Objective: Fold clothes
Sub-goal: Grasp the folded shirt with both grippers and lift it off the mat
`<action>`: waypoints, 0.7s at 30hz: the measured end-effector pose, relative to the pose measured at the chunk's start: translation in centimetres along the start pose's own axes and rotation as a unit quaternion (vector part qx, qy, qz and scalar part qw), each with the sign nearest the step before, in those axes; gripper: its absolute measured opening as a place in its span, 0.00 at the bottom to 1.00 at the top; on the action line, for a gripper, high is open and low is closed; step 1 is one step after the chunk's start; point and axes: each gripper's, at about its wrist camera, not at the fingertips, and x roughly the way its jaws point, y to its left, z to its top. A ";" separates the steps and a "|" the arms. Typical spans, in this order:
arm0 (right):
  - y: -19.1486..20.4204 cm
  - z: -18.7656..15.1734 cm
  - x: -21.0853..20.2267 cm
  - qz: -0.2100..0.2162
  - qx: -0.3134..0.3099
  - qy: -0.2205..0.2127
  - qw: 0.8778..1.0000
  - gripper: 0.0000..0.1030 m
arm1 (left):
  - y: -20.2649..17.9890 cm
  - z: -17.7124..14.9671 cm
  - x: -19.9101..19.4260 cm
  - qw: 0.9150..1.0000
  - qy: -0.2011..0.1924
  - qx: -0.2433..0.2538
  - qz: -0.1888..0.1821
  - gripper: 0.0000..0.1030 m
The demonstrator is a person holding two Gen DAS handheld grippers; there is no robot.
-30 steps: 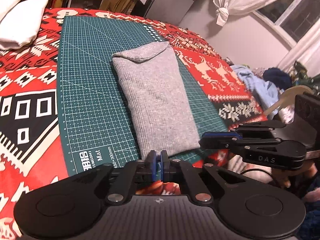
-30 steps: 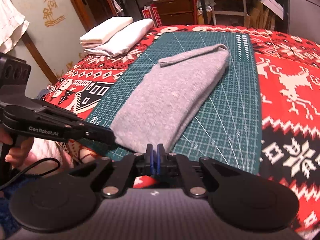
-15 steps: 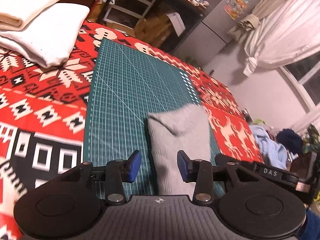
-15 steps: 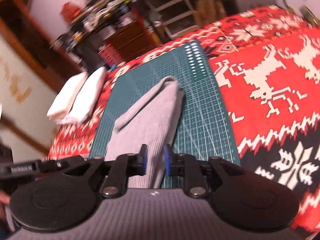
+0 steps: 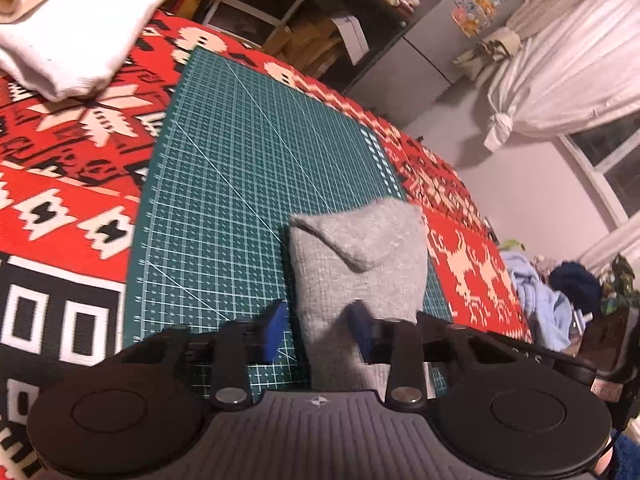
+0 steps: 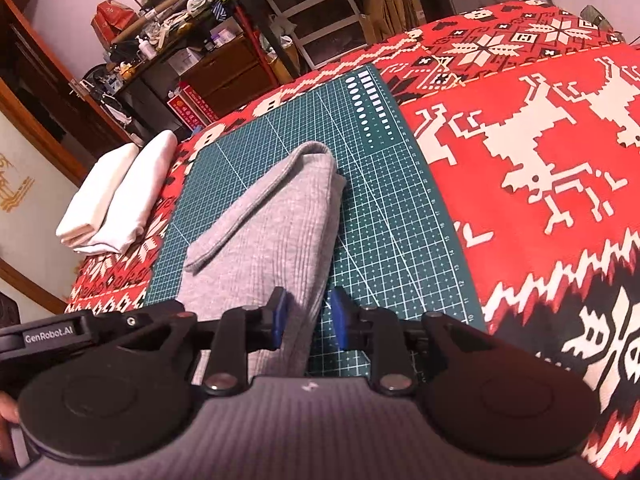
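Underneath everything, a red, white and black patterned blanket [image 6: 540,168] with reindeer and snowflake motifs covers the bed. A green cutting mat [image 5: 224,184] with a white grid lies flat on the blanket. Two folded white cloths [image 6: 116,196] sit side by side on the blanket, just beside the mat's far left corner. Shelves and drawers crowd the wall beyond the bed, and a tied white curtain [image 5: 552,76] hangs by a window in the left wrist view.

On the mat lies the grey garment [image 6: 272,224], a ribbed knit folded into a long narrow strip that runs from the near edge toward the middle of the mat. Its far end has a small flap turned back over the top.

Both tools are at the garment's near end. The left tool [image 5: 318,328] is released, its blue-padded fingers spread to either side of the grey fabric. The right tool [image 6: 307,316] is also released, its blue fingers standing apart with the garment's right edge passing between them. Whether the pads touch the fabric cannot be told.
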 end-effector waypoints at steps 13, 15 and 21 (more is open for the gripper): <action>3.2 1.0 -1.0 0.024 -0.019 -0.026 0.999 0.07 | -1.1 2.5 -4.1 0.997 -0.071 0.006 -0.015 0.13; 4.5 2.1 -1.2 0.040 -0.024 -0.029 0.998 0.07 | -0.7 3.9 -5.7 0.996 -0.091 0.004 -0.015 0.13; 11.4 6.5 -0.3 0.090 -0.066 -0.051 0.992 0.07 | 1.5 9.4 -11.3 0.988 -0.155 0.017 0.011 0.13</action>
